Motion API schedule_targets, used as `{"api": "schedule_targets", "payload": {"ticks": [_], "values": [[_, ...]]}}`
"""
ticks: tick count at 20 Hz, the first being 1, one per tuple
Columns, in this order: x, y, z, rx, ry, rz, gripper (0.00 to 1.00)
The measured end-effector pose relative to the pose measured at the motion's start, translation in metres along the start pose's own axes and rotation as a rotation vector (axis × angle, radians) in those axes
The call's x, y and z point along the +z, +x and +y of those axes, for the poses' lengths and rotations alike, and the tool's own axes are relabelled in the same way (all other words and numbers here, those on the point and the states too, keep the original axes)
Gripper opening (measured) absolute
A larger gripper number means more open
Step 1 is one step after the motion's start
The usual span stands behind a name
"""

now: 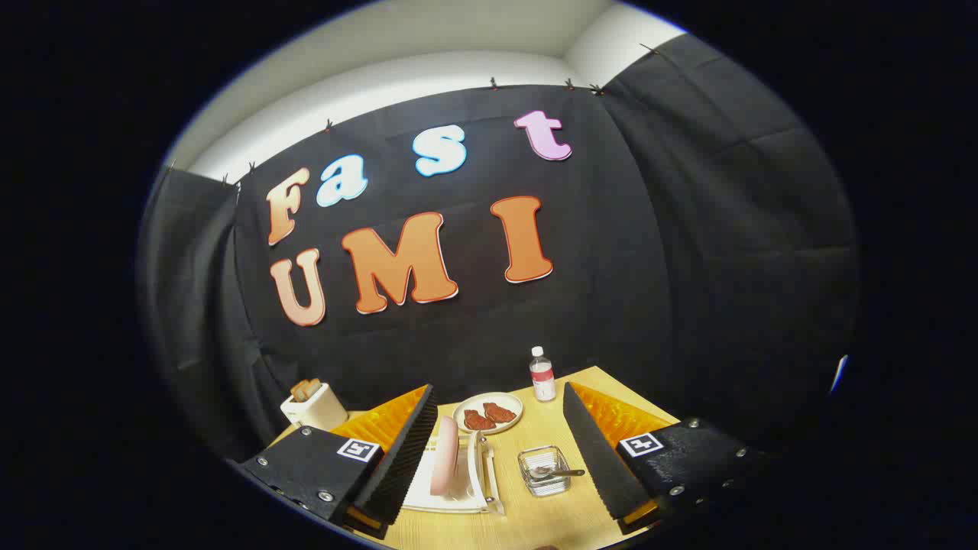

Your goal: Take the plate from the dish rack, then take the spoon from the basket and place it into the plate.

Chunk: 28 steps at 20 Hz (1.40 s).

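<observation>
My gripper [500,451] hangs above the near edge of the desk [565,519] with its fingers spread wide and nothing between them. The plate [444,455] I want first stands on its rim in the white dish rack [458,496], close against the inner face of my left finger, towards the desk's near left part. The spoon [556,473] lies in the small clear basket [544,471] just to the right of the rack, between my fingers but nearer the right one. To do this first step well, I judge I should shift left so the plate's upper rim sits midway between the fingers, come down from above, and close on the rim's two flat faces, since an upright plate will likely slip if I pinch it off-centre; then lift straight up so it clears the rack's slots. Beyond the rack, mid-desk, sits a pale dish [488,413] with two reddish pieces on it, a small bottle [542,375] stands nearer the far edge, and a toaster [313,405] is at the far left corner.
</observation>
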State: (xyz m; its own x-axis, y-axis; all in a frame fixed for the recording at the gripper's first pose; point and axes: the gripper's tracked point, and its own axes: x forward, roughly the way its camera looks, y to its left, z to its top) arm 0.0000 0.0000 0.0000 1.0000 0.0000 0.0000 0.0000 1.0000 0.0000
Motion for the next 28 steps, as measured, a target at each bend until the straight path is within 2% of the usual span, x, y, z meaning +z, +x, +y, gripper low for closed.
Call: {"api": "schedule_targets", "payload": {"ticks": [3,8,28], "values": [[0.0,-0.005,0.008,-0.03,-0.055,0.004,0.98],[-0.009,-0.005,0.02,-0.03,-0.053,0.036,0.98],[-0.03,0.025,0.032,0.012,-0.109,0.087,0.98]]}}
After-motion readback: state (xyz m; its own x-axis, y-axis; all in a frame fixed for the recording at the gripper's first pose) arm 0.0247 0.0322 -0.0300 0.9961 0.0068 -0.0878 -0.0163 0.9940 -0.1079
